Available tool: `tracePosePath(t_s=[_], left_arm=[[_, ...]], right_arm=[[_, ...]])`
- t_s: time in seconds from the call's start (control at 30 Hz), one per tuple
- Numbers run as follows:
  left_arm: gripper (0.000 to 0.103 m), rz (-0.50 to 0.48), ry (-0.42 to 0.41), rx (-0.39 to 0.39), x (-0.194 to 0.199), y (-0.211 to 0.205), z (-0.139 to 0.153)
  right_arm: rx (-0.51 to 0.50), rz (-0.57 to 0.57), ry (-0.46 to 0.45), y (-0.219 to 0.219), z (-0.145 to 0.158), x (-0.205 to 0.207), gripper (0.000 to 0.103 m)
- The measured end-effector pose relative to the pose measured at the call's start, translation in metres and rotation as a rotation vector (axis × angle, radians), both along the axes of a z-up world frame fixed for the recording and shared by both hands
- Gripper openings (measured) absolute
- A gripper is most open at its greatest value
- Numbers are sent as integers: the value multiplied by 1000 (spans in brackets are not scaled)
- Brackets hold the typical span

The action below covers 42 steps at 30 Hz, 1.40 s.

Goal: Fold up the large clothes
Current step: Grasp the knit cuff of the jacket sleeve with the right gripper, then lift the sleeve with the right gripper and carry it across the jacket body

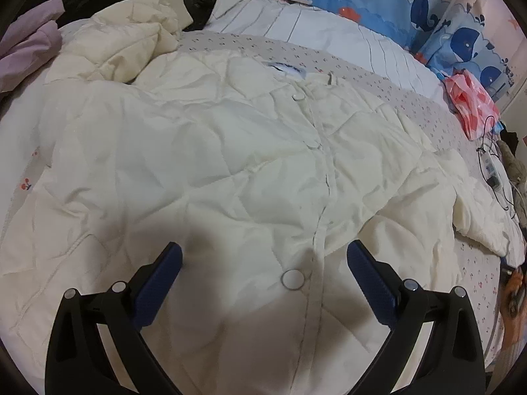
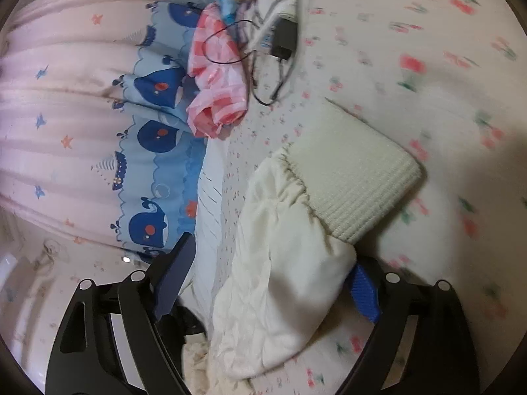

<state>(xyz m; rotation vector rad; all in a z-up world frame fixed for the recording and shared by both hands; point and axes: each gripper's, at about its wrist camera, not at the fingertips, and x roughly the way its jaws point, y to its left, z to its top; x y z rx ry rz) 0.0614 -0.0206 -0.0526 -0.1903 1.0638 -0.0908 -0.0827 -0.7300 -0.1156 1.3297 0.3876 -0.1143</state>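
One big cream puffy coat (image 1: 204, 151) lay spread out flat on the bed (image 2: 411, 33), front side up, with its row of round snaps (image 1: 293, 278) running down the middle. It looked soft and squashy, light for its size, and a bit slippery, so it would likely flop and slide when lifted. Four snaps could be seen.

The coat had two sleeves. One lay bunched near the top left in the left view. The other sleeve (image 2: 283, 263) stretched out on the bed and ended in one ribbed knit cuff (image 2: 355, 177).

The left gripper (image 1: 263, 256) hung just above the coat's front, wide open, holding nothing. The right gripper (image 2: 270, 263) was open too, with the sleeve lying between its fingers, not pinched.

A good place to grab would probably be the sleeve just behind the cuff, where the cloth is thick and less slippery.
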Motion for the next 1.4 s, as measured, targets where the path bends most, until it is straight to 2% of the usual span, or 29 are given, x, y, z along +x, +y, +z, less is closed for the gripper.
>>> tracePosePath(t_s=[0.03, 0.07, 0.1, 0.17, 0.2, 0.27, 0.3, 0.37, 0.4, 0.43, 0.47, 0.5, 0.53, 0.6, 0.63, 0.67, 0.7, 0.8, 0.9, 1.03, 1.27, 1.4], left_arm=[[96, -1, -1, 2, 0, -1, 0], [96, -3, -4, 2, 1, -2, 1], [96, -5, -10, 3, 1, -3, 2], [96, -6, -22, -2, -1, -3, 6], [96, -7, -25, -4, -2, -2, 7], [96, -9, -29, -10, -4, -1, 9], [96, -9, -28, -11, -4, -1, 10], [96, -11, -19, -11, -4, 0, 8], [96, -10, -12, -9, -3, 1, 7], [96, -6, -6, -9, -4, 2, 7], [96, -2, -1, -14, -4, 5, 6], [96, -2, 0, -15, -6, 7, 7], [96, -2, 0, -11, -7, 8, 7], [96, 2, -8, 10, -10, 12, 8], [96, 6, -11, 19, -12, 14, 9], [96, 10, -15, 24, -13, 16, 9], [96, 17, -19, 35, -14, 19, 10], [96, 31, -40, 74, -16, 23, 13], [96, 23, -75, 107, -21, 24, 20], [96, 24, -124, 165, -30, 29, 30], [96, 36, -176, 176, -42, 46, 43], [96, 51, -178, 179, -48, 58, 44]], right_arm=[[-27, 0, 15, -3, 5, 9, 41], [-57, 7, 51, -4, 10, 21, 21], [-76, 7, 60, -6, 17, 33, 12], [-164, 12, 8, -1, 47, 43, 11], [-210, 11, -46, 1, 67, 44, 11], [-236, -6, -129, 5, 83, 40, 11], [-235, -10, -129, 8, 80, 41, 11], [-192, 5, -58, 8, 58, 52, 15], [-128, 11, 25, 7, 32, 56, 26], [-70, 4, 86, 5, 13, 56, 43], [-16, -4, 115, 3, -5, 54, 45], [7, -10, 87, 2, -14, 52, 44], [-15, -12, 56, 3, -14, 47, 44], [-51, 5, 57, 4, -8, 50, 40], [-67, 12, 68, 3, -5, 51, 22], [-88, 9, 76, 3, 2, 53, 13], [-96, 2, 62, 3, 8, 53, 10], [-154, -12, 22, 9, 33, 52, 9], [-170, -27, 6, 16, 49, 47, 8], [-208, -23, -64, 35, 83, 45, 8], [-305, 92, -195, 109, 163, 77, 8], [-368, 213, -255, 181, 205, 107, 8]])
